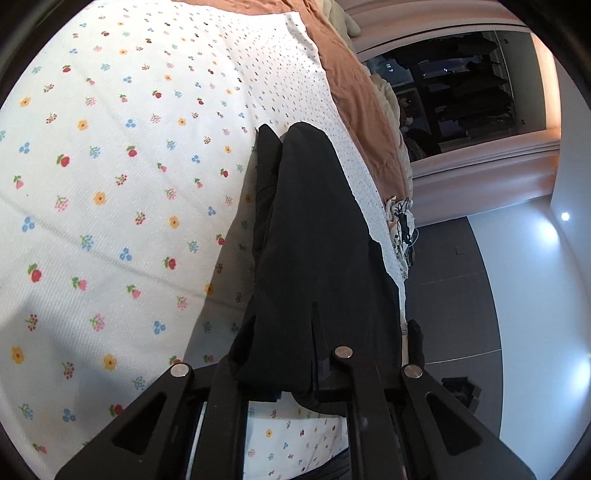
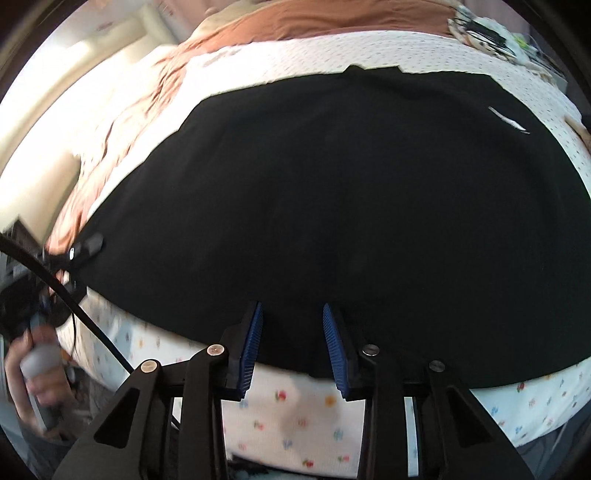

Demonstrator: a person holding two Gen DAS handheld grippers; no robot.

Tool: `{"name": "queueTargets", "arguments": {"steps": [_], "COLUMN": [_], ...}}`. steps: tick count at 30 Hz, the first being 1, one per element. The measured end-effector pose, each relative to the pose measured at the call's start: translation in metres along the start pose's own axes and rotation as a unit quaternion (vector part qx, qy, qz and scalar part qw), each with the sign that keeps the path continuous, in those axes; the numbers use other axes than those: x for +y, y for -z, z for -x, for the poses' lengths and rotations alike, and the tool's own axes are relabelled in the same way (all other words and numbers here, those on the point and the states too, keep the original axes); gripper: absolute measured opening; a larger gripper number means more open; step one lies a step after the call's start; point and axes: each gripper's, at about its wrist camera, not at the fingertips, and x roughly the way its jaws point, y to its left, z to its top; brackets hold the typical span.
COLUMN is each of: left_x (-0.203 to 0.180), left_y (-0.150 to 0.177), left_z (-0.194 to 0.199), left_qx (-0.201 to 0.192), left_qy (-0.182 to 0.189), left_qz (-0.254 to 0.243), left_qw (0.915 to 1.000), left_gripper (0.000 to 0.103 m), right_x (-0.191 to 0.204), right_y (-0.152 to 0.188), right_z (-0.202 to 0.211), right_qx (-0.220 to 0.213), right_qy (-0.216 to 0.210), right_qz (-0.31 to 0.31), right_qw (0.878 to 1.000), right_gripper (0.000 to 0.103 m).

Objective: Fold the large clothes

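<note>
The left gripper (image 1: 314, 369) is clamped narrow on a bunched edge of the black garment (image 2: 351, 206); the right gripper (image 2: 291, 339) stands part open, blue pads (image 2: 253, 343) astride the near hem but not pressing it. I'd push deeper and pinch both layers before lifting, or the hem may slip. The garment lies spread across the floral sheet (image 1: 110, 166); a cable (image 2: 74, 299) trails at the left; a brown quilt (image 2: 258, 26) is rumpled at the far side, clear of the fold.
</note>
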Motion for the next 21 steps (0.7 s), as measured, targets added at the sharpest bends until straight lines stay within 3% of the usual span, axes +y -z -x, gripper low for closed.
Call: {"name": "queueTargets", "arguments": {"steps": [8,21], "left_x": [-0.002,0.015], "left_y": [-0.002,-0.004], "left_z": [-0.004,-0.017], "left_qx": [0.002,0.026], "left_qy": [0.002,-0.041], "left_qz": [0.020,0.073], "left_qw": [0.9998,0.9962], "left_gripper": [0.012,0.014], "right_x": [-0.028,-0.076], "right_y": [-0.062,-0.163], "right_z": [-0.027,-0.068], "right_qx": [-0.006,-0.015], "right_qy": [0.018,0.070], "right_qz": [-0.019,-0.046], "right_qw": [1.000,0.996], "right_gripper": [0.031,0.031]}}
